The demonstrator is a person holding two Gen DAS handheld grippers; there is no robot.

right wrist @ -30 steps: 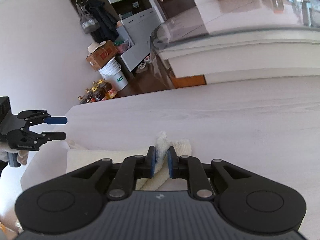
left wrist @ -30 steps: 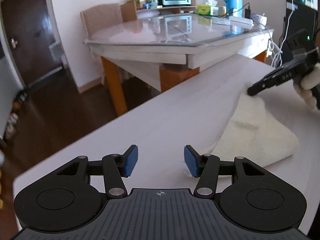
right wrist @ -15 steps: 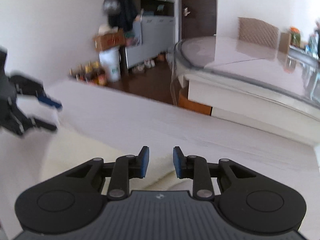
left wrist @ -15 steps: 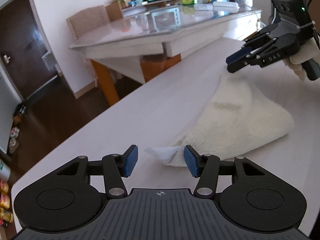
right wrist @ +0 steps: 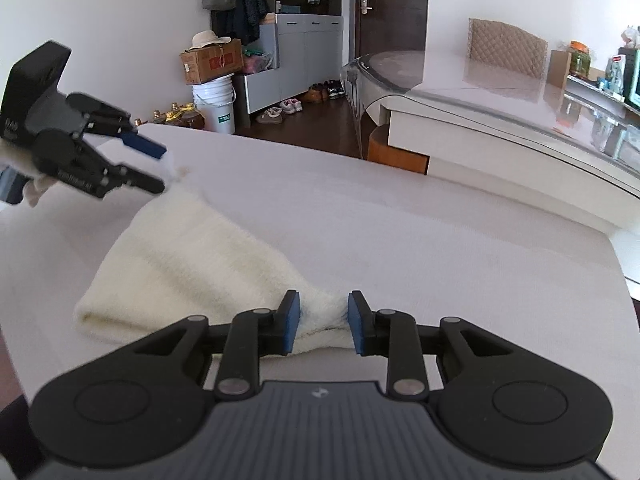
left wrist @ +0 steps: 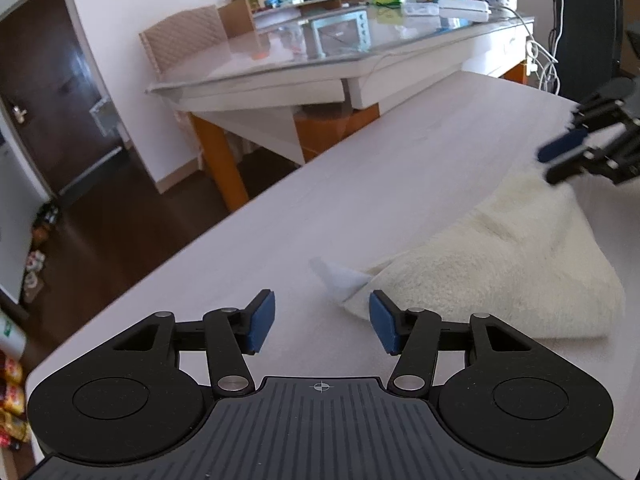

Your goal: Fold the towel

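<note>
From my left wrist view, the towel [left wrist: 500, 264] lay folded on the table [left wrist: 360, 184] ahead and to the right of my left gripper [left wrist: 322, 322], its near corner just beyond the gap between the fingers, while my right gripper [left wrist: 560, 160] hung over the towel's far end at the right edge of the picture. From my right wrist view, the towel's other end sat between the opening jaws of that gripper, apparently not pinched, though the fingers hid part of it. Behind the table stood a glass-topped table [left wrist: 320, 60], with a chair [left wrist: 184, 44] on its far side.
</note>
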